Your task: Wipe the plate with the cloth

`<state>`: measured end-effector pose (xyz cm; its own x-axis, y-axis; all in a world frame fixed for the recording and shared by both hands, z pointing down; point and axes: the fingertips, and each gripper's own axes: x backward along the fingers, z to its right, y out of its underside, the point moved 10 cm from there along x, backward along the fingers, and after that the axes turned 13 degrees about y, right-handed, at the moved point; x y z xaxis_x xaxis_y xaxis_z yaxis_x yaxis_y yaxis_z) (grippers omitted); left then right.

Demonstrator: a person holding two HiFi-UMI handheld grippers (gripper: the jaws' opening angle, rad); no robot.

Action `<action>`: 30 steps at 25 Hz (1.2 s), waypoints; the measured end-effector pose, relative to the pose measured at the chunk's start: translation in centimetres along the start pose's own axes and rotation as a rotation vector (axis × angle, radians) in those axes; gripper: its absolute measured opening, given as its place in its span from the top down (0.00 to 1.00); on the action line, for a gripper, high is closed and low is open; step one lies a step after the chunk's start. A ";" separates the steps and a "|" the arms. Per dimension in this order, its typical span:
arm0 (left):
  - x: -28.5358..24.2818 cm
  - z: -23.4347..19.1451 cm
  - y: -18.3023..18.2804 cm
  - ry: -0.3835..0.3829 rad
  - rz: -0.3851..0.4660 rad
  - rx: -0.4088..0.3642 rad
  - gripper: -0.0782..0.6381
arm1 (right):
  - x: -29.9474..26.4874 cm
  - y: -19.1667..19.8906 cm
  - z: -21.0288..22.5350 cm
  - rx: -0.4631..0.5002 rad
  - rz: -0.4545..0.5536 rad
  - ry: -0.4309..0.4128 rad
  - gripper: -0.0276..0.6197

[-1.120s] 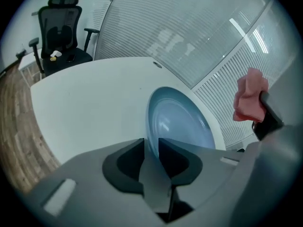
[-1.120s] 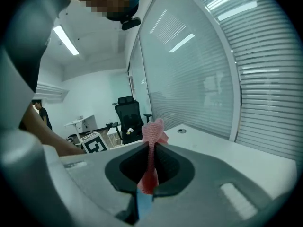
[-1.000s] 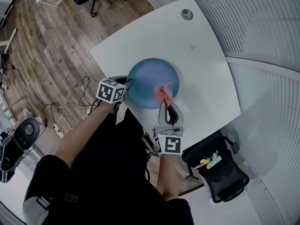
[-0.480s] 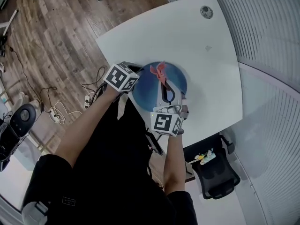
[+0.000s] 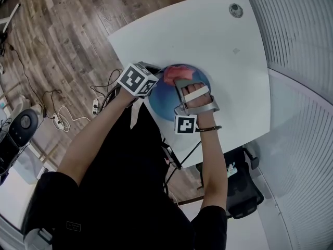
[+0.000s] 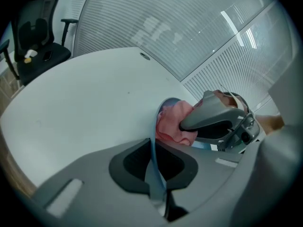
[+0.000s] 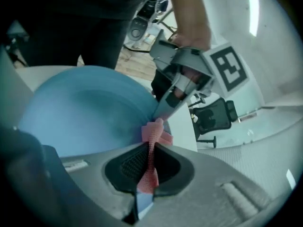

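Left tool [image 6: 154, 171] has just been closing its jaws and now pinches the rim of the round blue plate [image 5: 161, 104] at the near edge of the white table [image 5: 208, 40]. If I press hard, that thin grip could slip and drop the plate. My right tool [image 7: 146, 171] is clamped on the pink cloth [image 7: 154, 134], which lies against the plate.

One plate [image 7: 85, 108], one cloth [image 7: 156, 134] and one table [image 6: 85, 93] are counted; two grippers: left gripper [image 6: 154, 152], right gripper [image 7: 150, 162].
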<state>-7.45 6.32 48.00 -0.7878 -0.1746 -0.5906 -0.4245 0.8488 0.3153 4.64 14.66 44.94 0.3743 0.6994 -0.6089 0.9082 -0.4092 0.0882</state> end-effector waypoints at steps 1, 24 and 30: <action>0.0 -0.1 0.0 -0.002 -0.001 -0.001 0.87 | -0.3 0.0 0.0 0.051 0.020 -0.007 0.94; -1.0 0.0 0.6 0.053 -0.046 -0.024 0.86 | -2.6 3.3 -2.0 0.366 -0.158 -0.056 0.95; -0.8 0.3 0.8 0.032 -0.010 -0.019 0.87 | -1.1 4.5 -2.7 0.248 -0.277 -0.079 0.95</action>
<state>-6.99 7.29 48.47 -0.7973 -0.1993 -0.5697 -0.4404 0.8375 0.3234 8.83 13.65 48.18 0.0961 0.7600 -0.6428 0.8965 -0.3466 -0.2758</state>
